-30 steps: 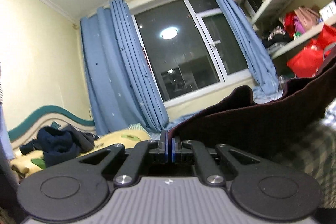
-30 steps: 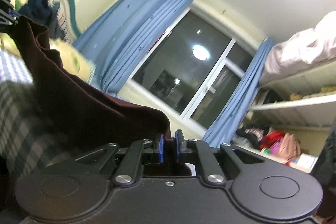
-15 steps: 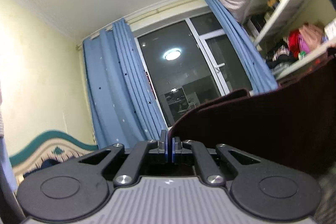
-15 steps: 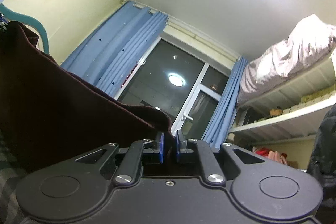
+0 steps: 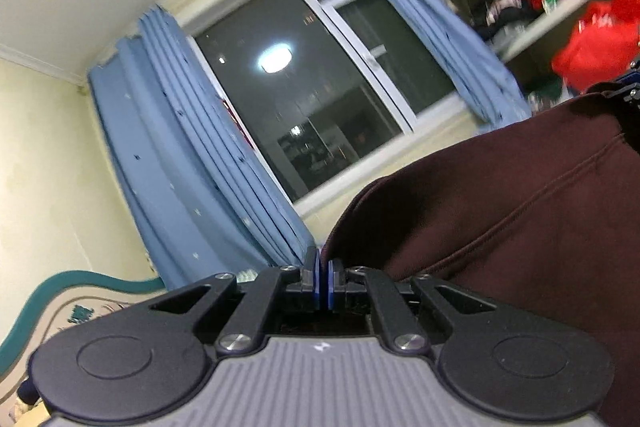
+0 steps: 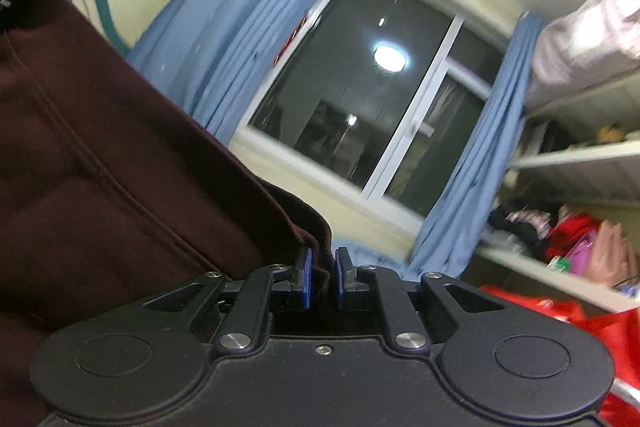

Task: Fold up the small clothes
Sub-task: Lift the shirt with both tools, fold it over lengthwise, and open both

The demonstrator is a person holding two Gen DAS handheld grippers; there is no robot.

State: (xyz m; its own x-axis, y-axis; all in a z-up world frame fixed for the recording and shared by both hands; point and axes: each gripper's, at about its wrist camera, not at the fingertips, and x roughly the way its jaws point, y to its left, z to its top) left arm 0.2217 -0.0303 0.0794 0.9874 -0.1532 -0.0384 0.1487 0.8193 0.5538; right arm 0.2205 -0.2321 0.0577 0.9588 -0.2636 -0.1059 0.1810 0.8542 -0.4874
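A dark maroon garment (image 5: 520, 211) hangs stretched in the air between my two grippers. My left gripper (image 5: 322, 281) is shut on one corner of it; the cloth runs off to the right. In the right wrist view the same garment (image 6: 100, 179) fills the left side, and my right gripper (image 6: 321, 277) is shut on its other corner, with a fold of cloth between the blue pads. A seam line runs across the fabric. Both cameras point upward at the room, so the surface below is hidden.
A dark window (image 5: 320, 95) with blue curtains (image 5: 192, 163) is ahead. Shelves with clothes and red bags (image 5: 592, 39) stand on the right, also in the right wrist view (image 6: 572, 231). A teal-edged headboard (image 5: 60, 299) is at lower left.
Both grippers keep hold of the maroon garment. The views have swung and tilted, with motion blur; the garment now shows more of its face and seam, and the shelves have come back into view.
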